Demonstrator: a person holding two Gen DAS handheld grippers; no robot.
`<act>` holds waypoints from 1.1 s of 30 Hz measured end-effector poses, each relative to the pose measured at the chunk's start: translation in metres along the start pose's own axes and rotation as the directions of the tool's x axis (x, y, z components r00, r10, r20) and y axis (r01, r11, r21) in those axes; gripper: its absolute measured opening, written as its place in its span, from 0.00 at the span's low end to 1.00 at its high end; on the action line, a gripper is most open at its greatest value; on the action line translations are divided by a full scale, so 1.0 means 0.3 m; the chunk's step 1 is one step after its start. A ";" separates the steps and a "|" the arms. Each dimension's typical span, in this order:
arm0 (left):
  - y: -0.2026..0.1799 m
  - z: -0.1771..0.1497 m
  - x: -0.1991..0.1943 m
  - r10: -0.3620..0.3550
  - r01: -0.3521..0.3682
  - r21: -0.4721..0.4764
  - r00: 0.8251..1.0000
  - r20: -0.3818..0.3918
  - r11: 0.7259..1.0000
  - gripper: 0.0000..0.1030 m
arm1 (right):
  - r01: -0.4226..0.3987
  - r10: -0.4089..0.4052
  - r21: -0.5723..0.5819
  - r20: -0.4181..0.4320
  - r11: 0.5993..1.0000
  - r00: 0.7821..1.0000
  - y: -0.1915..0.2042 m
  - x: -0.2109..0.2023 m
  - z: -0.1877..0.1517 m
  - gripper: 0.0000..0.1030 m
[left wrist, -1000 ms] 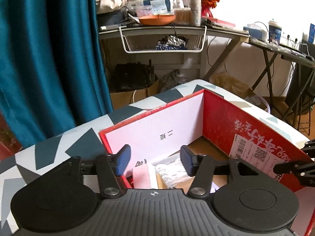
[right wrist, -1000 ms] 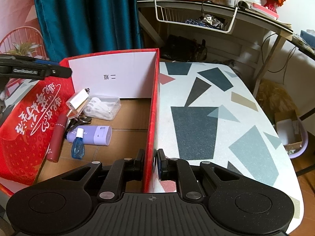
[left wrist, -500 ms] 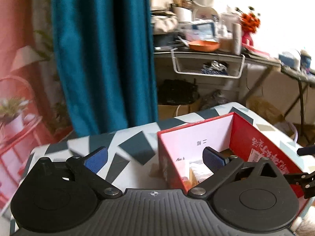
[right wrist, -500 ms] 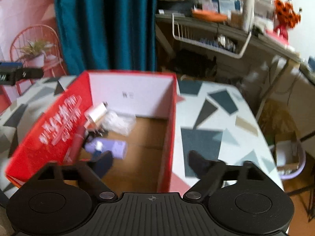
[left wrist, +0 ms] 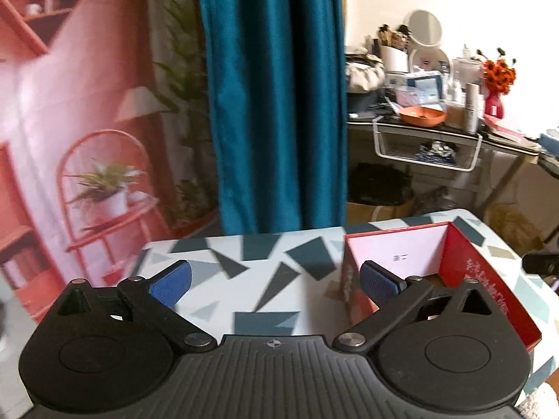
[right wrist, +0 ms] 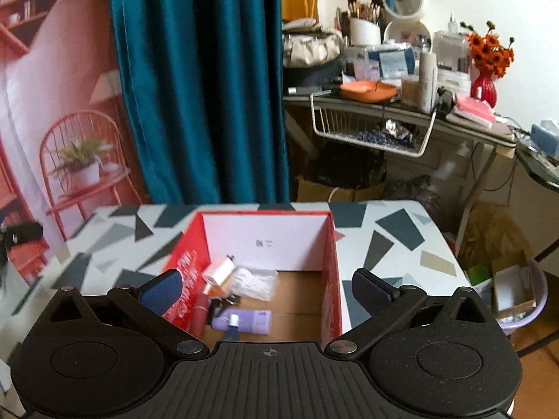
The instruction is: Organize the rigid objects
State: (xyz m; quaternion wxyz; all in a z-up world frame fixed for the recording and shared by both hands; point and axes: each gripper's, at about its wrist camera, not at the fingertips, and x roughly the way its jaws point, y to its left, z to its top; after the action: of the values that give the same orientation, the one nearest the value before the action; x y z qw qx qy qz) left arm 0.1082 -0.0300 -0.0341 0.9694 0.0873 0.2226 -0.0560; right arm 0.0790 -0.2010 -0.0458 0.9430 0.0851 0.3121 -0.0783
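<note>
Both grippers have let go of the red cardboard box (right wrist: 331,272) walls: the right gripper (right wrist: 265,288) has just been opening, nothing between its jaws; the left gripper (left wrist: 274,277) gapes empty. The box, white Chinese lettering unreadable, sits on the patterned table (right wrist: 394,241), holding a lilac tube (right wrist: 253,321) and white charger (right wrist: 220,270)

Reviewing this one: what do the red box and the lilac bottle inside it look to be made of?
Red box: cardboard, by its bare brown floor, thin white-lined walls and glossy red printed outside. Lilac bottle: probably plastic, smooth and matte, though blur leaves that open.
</note>
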 end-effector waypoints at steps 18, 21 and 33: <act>0.073 -0.054 -0.338 0.088 -0.084 -0.086 0.995 0.044 0.993 1.00 | 0.030 -0.027 -0.024 0.126 0.999 0.992 0.101 -0.369 -0.058 1.00; 0.075 -0.061 -0.368 0.105 -0.101 -0.092 0.993 0.046 0.991 1.00 | 0.033 -0.028 -0.035 0.145 0.999 0.989 0.108 -0.406 -0.068 1.00; 0.068 -0.080 -0.390 0.094 -0.089 -0.093 0.994 0.049 0.992 1.00 | 0.055 -0.053 -0.014 0.140 0.998 0.989 0.083 -0.445 -0.108 1.00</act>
State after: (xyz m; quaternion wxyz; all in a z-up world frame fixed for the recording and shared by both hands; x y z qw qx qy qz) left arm -0.0035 0.0028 -0.0009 0.9795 0.0516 0.1949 -0.0036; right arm -0.0406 -0.1572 0.0118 0.9608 0.0625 0.2481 -0.1067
